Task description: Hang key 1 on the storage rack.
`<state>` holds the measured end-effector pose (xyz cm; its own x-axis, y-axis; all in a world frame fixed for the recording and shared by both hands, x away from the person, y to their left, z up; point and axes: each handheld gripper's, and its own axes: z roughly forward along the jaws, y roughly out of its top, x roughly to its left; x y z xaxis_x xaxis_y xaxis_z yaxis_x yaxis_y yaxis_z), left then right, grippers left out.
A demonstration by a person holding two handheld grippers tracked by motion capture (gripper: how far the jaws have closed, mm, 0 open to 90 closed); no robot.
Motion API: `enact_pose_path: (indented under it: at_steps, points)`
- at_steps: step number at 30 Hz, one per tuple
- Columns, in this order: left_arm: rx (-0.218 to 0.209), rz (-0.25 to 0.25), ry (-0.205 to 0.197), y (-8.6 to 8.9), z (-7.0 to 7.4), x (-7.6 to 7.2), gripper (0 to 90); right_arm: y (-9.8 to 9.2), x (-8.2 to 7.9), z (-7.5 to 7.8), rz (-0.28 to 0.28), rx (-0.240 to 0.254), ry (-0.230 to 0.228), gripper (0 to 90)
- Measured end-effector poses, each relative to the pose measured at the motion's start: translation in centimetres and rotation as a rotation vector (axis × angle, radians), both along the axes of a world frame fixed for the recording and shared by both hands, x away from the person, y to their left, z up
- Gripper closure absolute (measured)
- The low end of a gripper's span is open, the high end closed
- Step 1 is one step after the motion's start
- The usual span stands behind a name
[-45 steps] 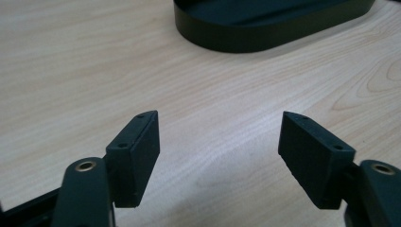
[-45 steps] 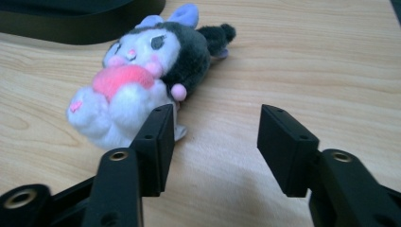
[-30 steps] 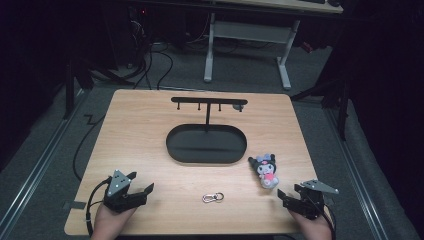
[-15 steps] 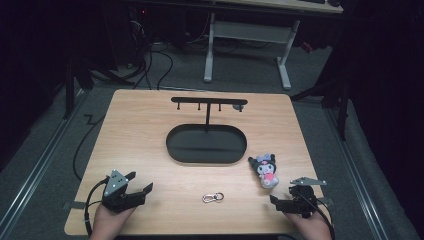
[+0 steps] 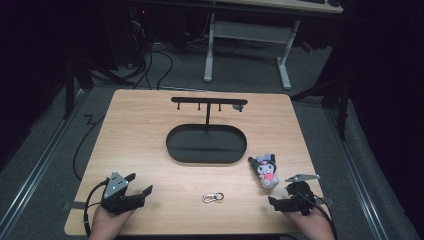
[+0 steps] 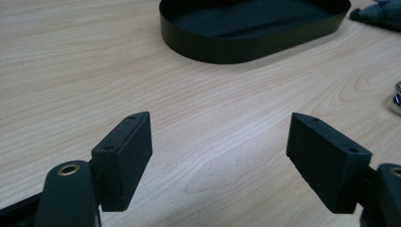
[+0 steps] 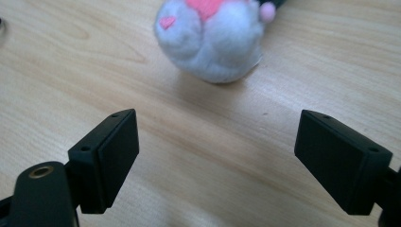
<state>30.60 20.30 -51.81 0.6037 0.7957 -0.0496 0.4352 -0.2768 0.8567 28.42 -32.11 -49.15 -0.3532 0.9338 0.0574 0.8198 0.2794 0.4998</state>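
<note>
- Right gripper [image 5: 280,202]: jaws just opened wide, nothing between them; plush toy [image 5: 265,171] is best approached squarely.
- Left gripper [image 5: 140,192]: jaws spread, empty.

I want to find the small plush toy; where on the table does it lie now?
In the high view the plush toy lies at the table's right, just right of the black oval tray and just ahead of the right gripper, untouched.

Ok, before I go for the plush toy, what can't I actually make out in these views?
- Plush toy: the right gripper view's top edge cuts off its head.
- Metal clasp: too small in the high view for details; the left gripper view's right edge cuts it.
- Stand hooks: tiny and dark in the high view.
- Tray: top edge crops its far rim.
</note>
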Motion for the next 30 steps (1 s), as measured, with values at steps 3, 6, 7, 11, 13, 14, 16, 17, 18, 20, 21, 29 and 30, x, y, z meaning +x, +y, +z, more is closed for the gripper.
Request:
enact_pose_path:
  at_steps: [3, 6, 7, 11, 13, 14, 16, 17, 18, 20, 21, 29, 30]
  points:
    - [0.0, -0.006, 0.005, -0.2, 0.0, -0.1, 23.7, 0.5, 0.1, 0.4, 0.024, -0.044, 0.034, 14.9]
    - [0.0, -0.011, 0.003, -0.4, 0.0, -0.1, 23.6, 0.6, 0.3, 0.6, 0.028, -0.054, 0.047, 14.9]
    - [0.01, -0.015, 0.004, -0.4, -0.1, -0.1, 23.6, 0.8, 0.5, 0.8, 0.036, -0.052, 0.069, 14.8]
    - [0.006, -0.013, 0.011, -0.4, -0.2, 0.0, 23.2, 1.1, 0.8, 1.0, 0.055, -0.072, 0.108, 14.6]
    - [0.007, -0.012, 0.012, -0.4, -0.2, 0.0, 23.1, 1.1, 0.9, 1.1, 0.061, -0.081, 0.116, 14.6]
    - [0.005, -0.012, 0.013, -0.3, -0.3, -0.1, 23.1, 1.2, 1.0, 1.2, 0.063, -0.084, 0.126, 14.6]
    - [0.005, -0.016, 0.012, -0.3, -0.3, 0.0, 23.2, 1.3, 1.2, 1.4, 0.064, -0.088, 0.147, 14.6]
    - [0.005, -0.017, 0.011, -0.3, -0.3, 0.0, 23.1, 1.3, 1.3, 1.5, 0.072, -0.094, 0.155, 14.7]
    - [0.005, -0.019, 0.011, -0.3, -0.3, 0.0, 23.0, 1.3, 1.4, 1.6, 0.076, -0.103, 0.161, 14.6]
    - [0.008, -0.024, 0.015, -0.3, -0.3, -0.1, 22.9, 1.4, 1.6, 1.8, 0.083, -0.114, 0.17, 14.7]
    - [0.009, -0.027, 0.016, -0.3, -0.3, -0.1, 22.9, 1.5, 1.7, 1.9, 0.083, -0.112, 0.183, 14.7]
    - [0.008, -0.047, 0.004, -0.5, -0.3, -0.1, 22.8, 2.3, 2.4, 2.2, 0.125, -0.144, 0.256, 14.7]
    - [0.006, -0.048, 0.003, -0.5, -0.3, -0.1, 22.8, 2.4, 2.5, 2.2, 0.128, -0.15, 0.264, 14.6]
